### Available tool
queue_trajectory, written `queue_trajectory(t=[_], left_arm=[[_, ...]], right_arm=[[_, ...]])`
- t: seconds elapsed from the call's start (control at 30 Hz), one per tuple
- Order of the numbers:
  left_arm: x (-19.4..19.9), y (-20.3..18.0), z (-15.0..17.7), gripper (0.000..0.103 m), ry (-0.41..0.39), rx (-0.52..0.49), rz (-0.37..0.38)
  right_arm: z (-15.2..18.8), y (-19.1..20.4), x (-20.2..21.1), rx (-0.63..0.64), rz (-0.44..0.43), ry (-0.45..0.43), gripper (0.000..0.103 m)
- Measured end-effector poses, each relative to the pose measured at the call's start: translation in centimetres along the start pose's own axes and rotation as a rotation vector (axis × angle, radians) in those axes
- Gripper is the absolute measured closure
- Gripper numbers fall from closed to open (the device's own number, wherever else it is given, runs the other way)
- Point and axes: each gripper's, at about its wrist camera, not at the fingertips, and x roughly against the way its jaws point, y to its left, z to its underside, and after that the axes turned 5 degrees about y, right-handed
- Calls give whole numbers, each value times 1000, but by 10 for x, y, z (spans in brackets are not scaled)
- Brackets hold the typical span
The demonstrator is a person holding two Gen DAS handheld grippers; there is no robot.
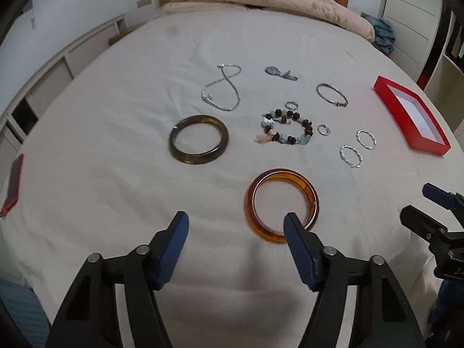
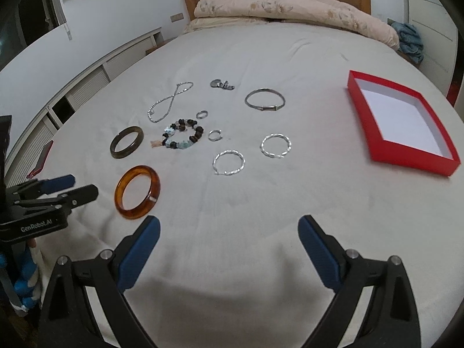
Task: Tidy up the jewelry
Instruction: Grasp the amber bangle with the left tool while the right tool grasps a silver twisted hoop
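Note:
Jewelry lies spread on a white bed sheet (image 2: 232,203). An amber bangle (image 1: 281,204) (image 2: 137,191) lies nearest, just ahead of my open, empty left gripper (image 1: 236,221) (image 2: 72,187), whose right finger overlaps its near rim in the left wrist view. A dark olive bangle (image 1: 198,139) (image 2: 126,141), beaded bracelet (image 1: 287,129) (image 2: 182,134), silver chain (image 1: 221,87) (image 2: 168,101), silver bangle (image 2: 264,99), two twisted hoops (image 2: 229,162) (image 2: 275,145) and small rings (image 2: 214,135) lie beyond. An open red box (image 2: 403,121) (image 1: 410,114) sits right. My right gripper (image 2: 229,227) (image 1: 417,203) is open and empty.
A rolled beige quilt (image 2: 290,3) lies against the wooden headboard at the far end. A blue cloth (image 2: 410,40) sits at the far right. A red lid (image 1: 11,185) (image 2: 40,158) lies at the bed's left edge. White cabinets run along the left wall.

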Motion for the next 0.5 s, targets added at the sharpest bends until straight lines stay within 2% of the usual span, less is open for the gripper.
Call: queue_trajectory(t=[0.07,0.3,0.4,0.5], left_arm=[[-8,1,-5,39,12,3,11],[-38,1,-13,60,83,7,56],[-46,1,-12,70,113,7,71],[-49,-1,-13,73,120,-2,70]], right_arm=[[-6,-2,-10,-5,-9,12,7],[-29,-4,-46,-2,-40,52,9],[-36,-5,-62,3,-56,79,18],[-42,-7,-76,-5,-70,97,33]])
